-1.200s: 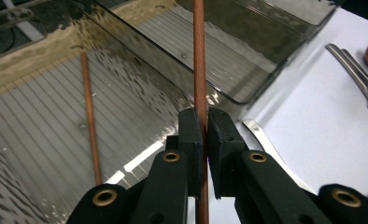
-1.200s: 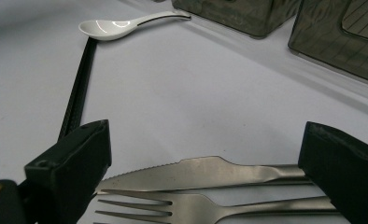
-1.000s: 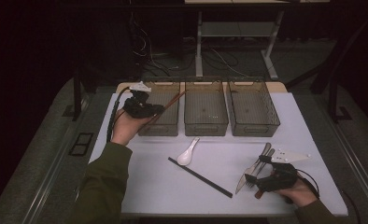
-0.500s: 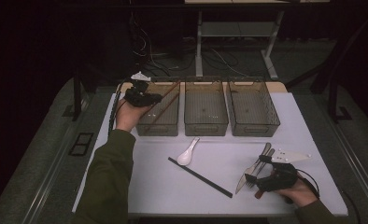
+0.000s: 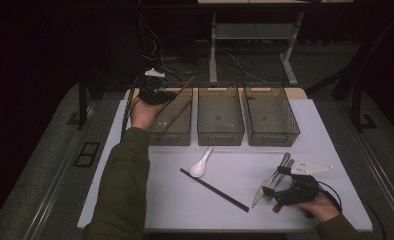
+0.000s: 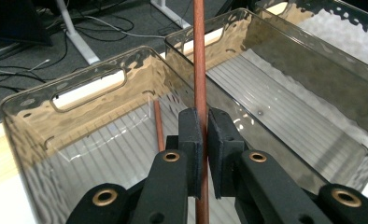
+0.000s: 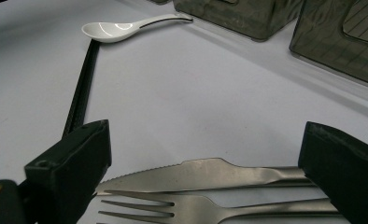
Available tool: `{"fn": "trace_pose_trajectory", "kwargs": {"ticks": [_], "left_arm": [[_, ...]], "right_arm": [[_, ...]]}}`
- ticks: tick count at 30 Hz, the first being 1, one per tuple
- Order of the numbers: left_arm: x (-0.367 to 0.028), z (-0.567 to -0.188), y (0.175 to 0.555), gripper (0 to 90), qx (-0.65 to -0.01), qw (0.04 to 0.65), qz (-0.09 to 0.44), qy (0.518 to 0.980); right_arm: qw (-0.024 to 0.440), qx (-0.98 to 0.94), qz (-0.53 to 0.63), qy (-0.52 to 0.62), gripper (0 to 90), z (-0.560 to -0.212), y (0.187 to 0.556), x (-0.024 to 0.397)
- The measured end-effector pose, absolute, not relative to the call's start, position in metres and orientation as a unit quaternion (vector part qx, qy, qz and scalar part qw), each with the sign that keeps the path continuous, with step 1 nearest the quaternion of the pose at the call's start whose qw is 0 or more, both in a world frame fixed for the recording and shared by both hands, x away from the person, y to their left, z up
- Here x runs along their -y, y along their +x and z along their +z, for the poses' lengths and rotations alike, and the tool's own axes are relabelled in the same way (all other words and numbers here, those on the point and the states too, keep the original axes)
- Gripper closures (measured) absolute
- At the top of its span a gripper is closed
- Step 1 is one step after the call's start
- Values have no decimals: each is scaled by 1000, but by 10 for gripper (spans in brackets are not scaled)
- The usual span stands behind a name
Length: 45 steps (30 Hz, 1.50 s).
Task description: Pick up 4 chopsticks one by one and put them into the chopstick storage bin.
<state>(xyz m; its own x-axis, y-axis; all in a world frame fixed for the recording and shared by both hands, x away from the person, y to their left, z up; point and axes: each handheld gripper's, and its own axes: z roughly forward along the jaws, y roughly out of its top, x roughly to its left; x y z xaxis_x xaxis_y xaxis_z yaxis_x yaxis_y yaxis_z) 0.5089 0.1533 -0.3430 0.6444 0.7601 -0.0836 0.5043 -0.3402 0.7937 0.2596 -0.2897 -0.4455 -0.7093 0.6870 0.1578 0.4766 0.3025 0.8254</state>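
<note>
My left gripper (image 5: 154, 93) is over the far left corner of the left grey bin (image 5: 184, 135), shut on a red-brown chopstick (image 5: 183, 86) that slants up to the right. In the left gripper view the pads (image 6: 191, 135) pinch that chopstick (image 6: 200, 65) above the bin (image 6: 88, 88). A second red-brown chopstick (image 5: 175, 117) lies inside the bin (image 6: 159, 123). My right gripper (image 5: 276, 193) rests on the table at the front right, open, its jaws on either side of a steel knife (image 7: 210, 169) and fork (image 7: 173, 206).
Two more grey bins (image 5: 220, 134) (image 5: 272, 137) stand to the right of the first. A white spoon (image 5: 201, 165) and a black chopstick (image 5: 215, 190) lie on the white table (image 5: 160, 200). The knife and fork (image 5: 272, 179) lie near the front right edge.
My left gripper has moved toward the bin's far end, carrying the red-brown chopstick. The right gripper and the cutlery have stayed put.
</note>
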Motion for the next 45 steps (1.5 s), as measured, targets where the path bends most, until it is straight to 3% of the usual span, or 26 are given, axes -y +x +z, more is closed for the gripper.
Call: {"fn": "trace_pose_trajectory", "kwargs": {"ticks": [25, 28, 45], "left_arm": [[-150, -384, 528, 827, -466, 365, 142, 793], [-150, -384, 527, 747, -465, 361, 154, 794], [-151, -369, 512, 583, -431, 385, 155, 801]], "right_arm": [[113, -800, 463, 364, 25, -445, 259, 290], [113, -800, 463, 364, 25, -445, 258, 290], [114, -801, 462, 364, 25, -446, 258, 290]]}}
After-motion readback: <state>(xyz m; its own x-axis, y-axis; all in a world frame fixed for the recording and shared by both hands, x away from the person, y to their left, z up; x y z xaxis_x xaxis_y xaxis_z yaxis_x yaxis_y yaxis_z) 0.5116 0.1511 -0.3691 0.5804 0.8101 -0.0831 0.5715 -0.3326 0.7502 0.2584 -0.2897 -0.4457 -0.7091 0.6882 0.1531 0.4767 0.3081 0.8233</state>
